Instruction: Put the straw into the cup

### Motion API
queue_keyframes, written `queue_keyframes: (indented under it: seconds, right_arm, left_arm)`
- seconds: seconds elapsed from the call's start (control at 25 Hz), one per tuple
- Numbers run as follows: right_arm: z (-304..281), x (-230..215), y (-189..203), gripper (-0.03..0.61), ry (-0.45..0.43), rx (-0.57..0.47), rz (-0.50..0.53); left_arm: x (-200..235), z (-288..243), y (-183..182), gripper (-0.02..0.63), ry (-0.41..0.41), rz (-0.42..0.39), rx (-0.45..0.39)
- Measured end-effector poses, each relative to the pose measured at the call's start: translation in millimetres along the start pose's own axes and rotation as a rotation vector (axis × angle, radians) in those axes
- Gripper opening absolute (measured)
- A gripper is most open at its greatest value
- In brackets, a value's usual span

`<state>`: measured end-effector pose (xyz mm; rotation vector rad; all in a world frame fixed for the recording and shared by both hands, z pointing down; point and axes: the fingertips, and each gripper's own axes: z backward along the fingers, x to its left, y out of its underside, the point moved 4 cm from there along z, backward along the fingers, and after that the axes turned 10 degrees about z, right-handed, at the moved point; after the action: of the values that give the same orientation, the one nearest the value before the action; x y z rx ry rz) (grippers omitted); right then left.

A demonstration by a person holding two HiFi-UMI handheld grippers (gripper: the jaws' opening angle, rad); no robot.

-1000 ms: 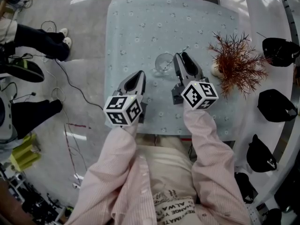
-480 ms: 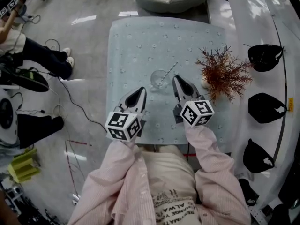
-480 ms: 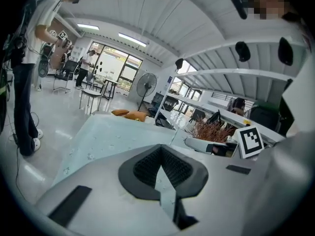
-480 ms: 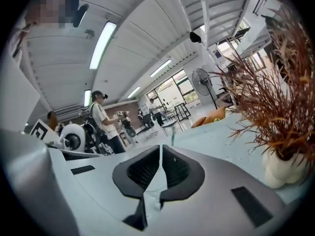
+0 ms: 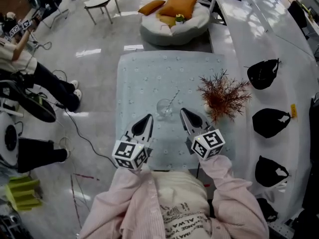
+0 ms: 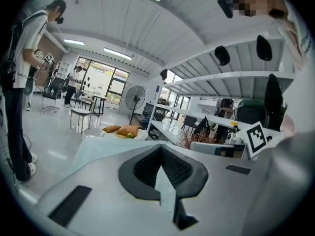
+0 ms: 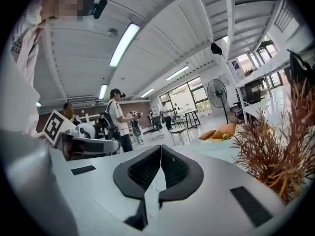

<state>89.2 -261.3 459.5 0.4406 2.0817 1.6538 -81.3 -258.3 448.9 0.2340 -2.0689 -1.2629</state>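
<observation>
In the head view a clear glass cup (image 5: 164, 107) stands near the middle of the pale blue table (image 5: 139, 78). A thin straw (image 5: 174, 96) sits in it, leaning up to the right. My left gripper (image 5: 149, 116) is shut and empty, just short of the cup on its left. My right gripper (image 5: 182, 110) is also shut and empty, just to the cup's right. The left gripper view shows shut jaws (image 6: 160, 150) aimed over the table; the right gripper view shows the same (image 7: 161, 147). Neither gripper view shows the cup.
A dry reddish plant (image 5: 222, 95) stands right of the cup, close to my right gripper, and shows in the right gripper view (image 7: 275, 146). Black caps (image 5: 263, 73) lie on the white counter at right. A round seat with orange cushions (image 5: 174, 18) lies beyond the table. People stand at left.
Both grippers have drawn back from the cup toward the person, the right one away from the straw. The straw stays leaning in the cup. The head view now takes in more of the room.
</observation>
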Motion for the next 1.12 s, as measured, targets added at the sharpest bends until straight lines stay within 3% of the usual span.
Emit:
queue_keyframes:
  seconds: [0.36,1.12]
  right_arm:
    - [27,17,-48,0.002,-0.022,-0.094,0.074]
    - [45,17,-105,0.000,-0.025,-0.236,0.138]
  left_arm:
    - [-22,23,-32,0.000,0.017,-0.095,-0.068]
    - [-23,61,-74,0.000,-0.067,-0.146,-0.249]
